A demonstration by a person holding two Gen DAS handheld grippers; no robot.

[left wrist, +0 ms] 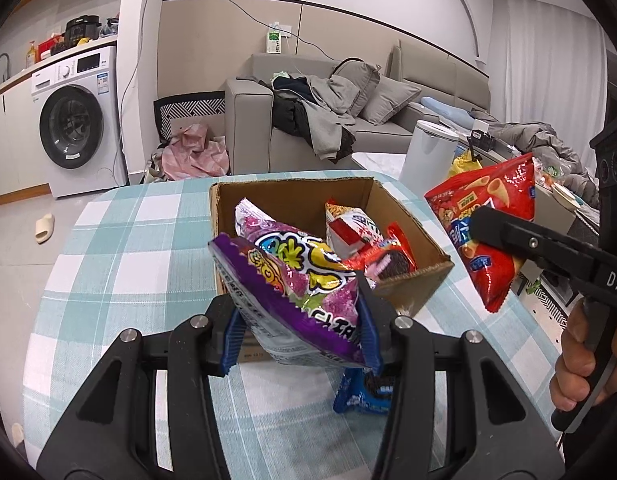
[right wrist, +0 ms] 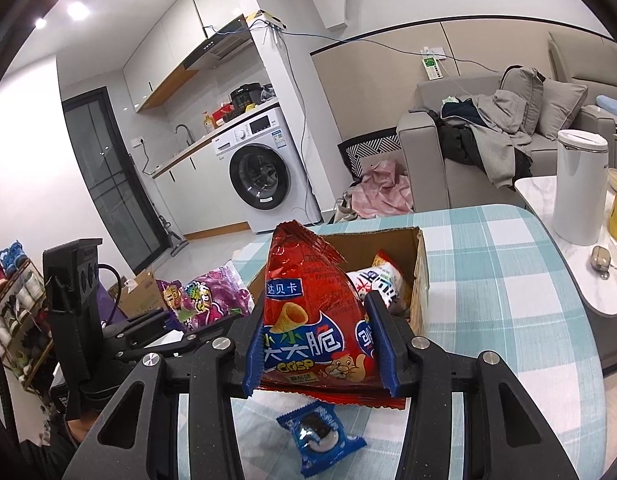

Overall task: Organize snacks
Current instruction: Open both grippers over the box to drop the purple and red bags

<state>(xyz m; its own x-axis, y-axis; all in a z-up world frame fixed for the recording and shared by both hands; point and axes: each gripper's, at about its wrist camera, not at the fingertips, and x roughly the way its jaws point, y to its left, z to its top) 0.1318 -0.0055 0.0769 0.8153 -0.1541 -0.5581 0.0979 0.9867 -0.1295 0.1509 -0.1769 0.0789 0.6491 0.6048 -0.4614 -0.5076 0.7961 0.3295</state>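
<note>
Checked bench (left wrist: 120, 240) at centre frame carries your cardboard box (left wrist: 392, 204); left hand-held gripper (left wrist: 302, 328) clamps the purple packet (left wrist: 300, 280), right hand-held gripper (right wrist: 320, 350) the red crisp bag (right wrist: 308, 312), both lifted for boxing.

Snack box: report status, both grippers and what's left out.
Left gripper shut on purple bag; right gripper shut on red bag. Both held near box, box part filled. Blue cookie pack still on table, nothing blocking.

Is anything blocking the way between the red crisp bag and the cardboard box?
Nothing visible does. The red crisp bag, clamped in the right gripper, hangs just short of the cardboard box, whose top is open. The packets inside lie low, leaving room. The purple candy bag sits off to one side.
</note>
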